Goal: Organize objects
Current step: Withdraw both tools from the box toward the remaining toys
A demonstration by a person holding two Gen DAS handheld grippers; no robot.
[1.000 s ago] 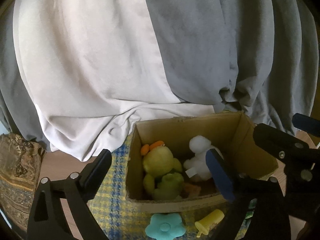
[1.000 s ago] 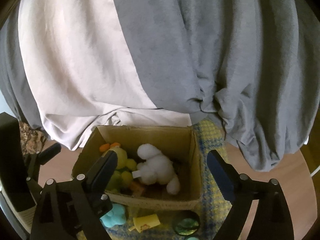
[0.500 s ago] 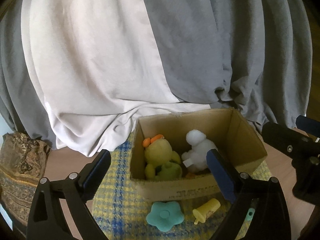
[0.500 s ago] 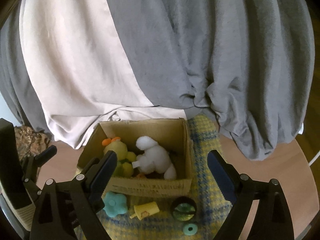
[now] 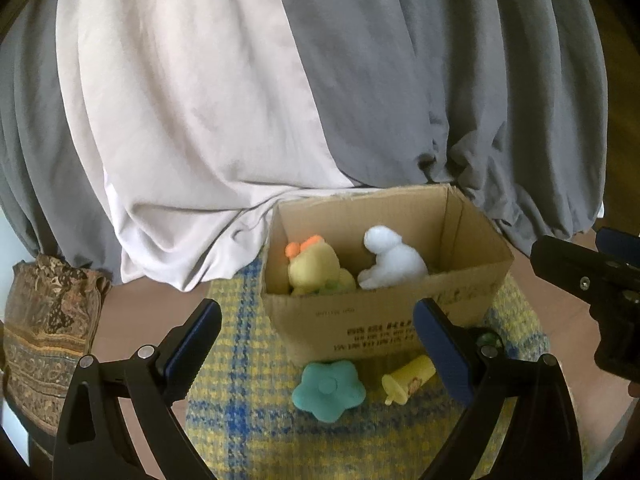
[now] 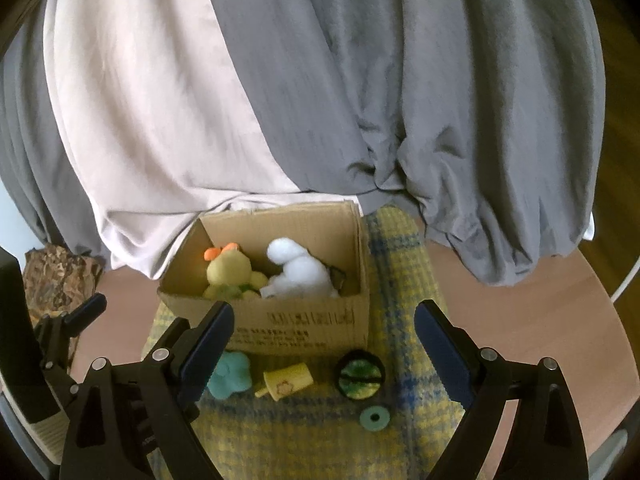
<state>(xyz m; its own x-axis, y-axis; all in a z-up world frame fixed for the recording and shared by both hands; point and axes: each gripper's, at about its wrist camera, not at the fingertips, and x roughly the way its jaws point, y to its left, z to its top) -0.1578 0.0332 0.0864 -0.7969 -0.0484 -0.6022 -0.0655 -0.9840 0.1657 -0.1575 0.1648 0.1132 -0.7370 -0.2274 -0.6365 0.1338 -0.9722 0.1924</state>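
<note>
The open brown cardboard box (image 5: 384, 320) stands straight ahead of the left gripper (image 5: 318, 344), whose blue-padded fingers are spread wide apart with nothing between them. Inside the box, a yellow plush duck with an orange tuft (image 5: 314, 270) sits toward the left and a white plush animal (image 5: 394, 260) lies beside it on the right, the two touching; greenish plush shows low beside the duck, too hidden to identify. Just in front of the box, between the left gripper's fingers, a teal flower-shaped toy (image 5: 330, 390) and a small yellow plastic popsicle-shaped toy (image 5: 408, 376) lie on the yellow-and-blue checked woven mat (image 5: 248, 420).

The right gripper (image 6: 320, 340) is likewise spread wide and holds nothing; the box sits ahead of it, slightly left. Between its fingers and nearer than the box lie a round black-rimmed green disc (image 6: 360, 376) and a small teal ring (image 6: 374, 418). Grey and white draped fabric (image 6: 280, 100) hangs behind the box.
</note>
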